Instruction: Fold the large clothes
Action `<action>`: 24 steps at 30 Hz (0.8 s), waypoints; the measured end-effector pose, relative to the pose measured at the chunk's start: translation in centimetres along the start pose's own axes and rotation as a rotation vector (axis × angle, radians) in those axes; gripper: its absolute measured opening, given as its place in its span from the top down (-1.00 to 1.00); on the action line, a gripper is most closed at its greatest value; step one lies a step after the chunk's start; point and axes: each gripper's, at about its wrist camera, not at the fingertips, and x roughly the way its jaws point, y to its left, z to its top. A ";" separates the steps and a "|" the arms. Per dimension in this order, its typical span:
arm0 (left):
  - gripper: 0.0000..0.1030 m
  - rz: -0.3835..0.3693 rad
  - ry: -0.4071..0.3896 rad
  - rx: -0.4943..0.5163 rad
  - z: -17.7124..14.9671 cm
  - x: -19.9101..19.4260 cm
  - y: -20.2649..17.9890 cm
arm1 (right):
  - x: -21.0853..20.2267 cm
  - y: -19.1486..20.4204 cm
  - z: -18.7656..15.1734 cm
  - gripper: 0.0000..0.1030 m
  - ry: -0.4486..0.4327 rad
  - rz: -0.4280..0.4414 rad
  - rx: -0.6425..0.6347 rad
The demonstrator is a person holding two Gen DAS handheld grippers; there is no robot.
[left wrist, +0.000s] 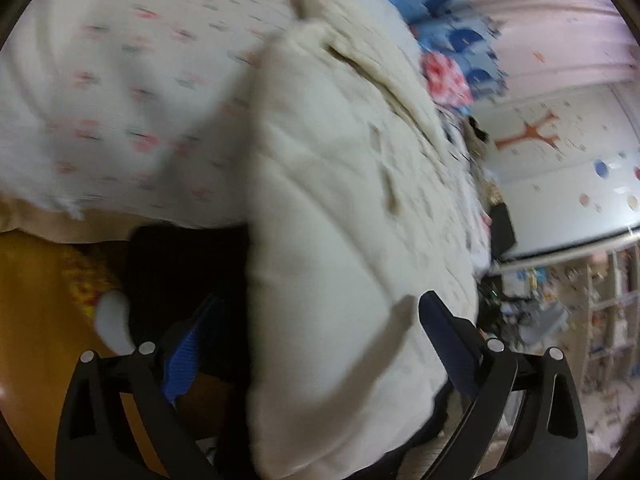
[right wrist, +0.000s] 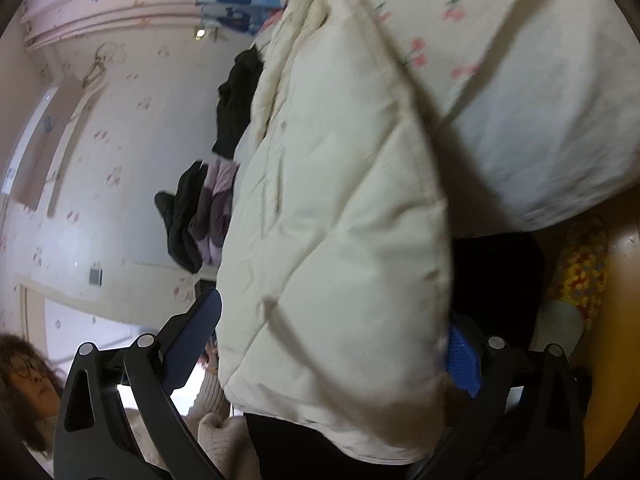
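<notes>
A cream quilted padded coat (left wrist: 340, 200) lies on a bed and hangs over its edge; it also fills the middle of the right wrist view (right wrist: 340, 220). My left gripper (left wrist: 316, 320) has its jaws spread wide with the coat's thick edge between the blue pads (left wrist: 184, 356). My right gripper (right wrist: 336, 336) stands the same way, jaws wide around the coat's lower edge, one blue pad (right wrist: 462, 360) partly hidden by the fabric. Whether the pads press on the coat cannot be told.
A white bedsheet with a pink cherry print (left wrist: 120, 100) covers the bed. A blue whale-print blanket (left wrist: 452, 12) and dark clothes (right wrist: 236, 96) lie at the far end. An orange floor (left wrist: 36, 300) lies below. A person (right wrist: 28, 380) sits nearby.
</notes>
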 end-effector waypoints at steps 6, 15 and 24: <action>-0.45 0.008 0.014 0.082 -0.3 1.4 -3.5 | -1.0 1.6 -0.8 -0.61 -0.056 0.030 -0.073; 0.42 0.028 -0.060 0.057 0.4 -1.1 -3.9 | -2.1 -0.3 -1.8 0.21 -0.096 0.014 -0.063; 0.71 0.046 -0.117 0.063 -0.7 -2.8 -5.4 | -2.9 6.0 -1.6 0.71 -0.195 0.067 -0.258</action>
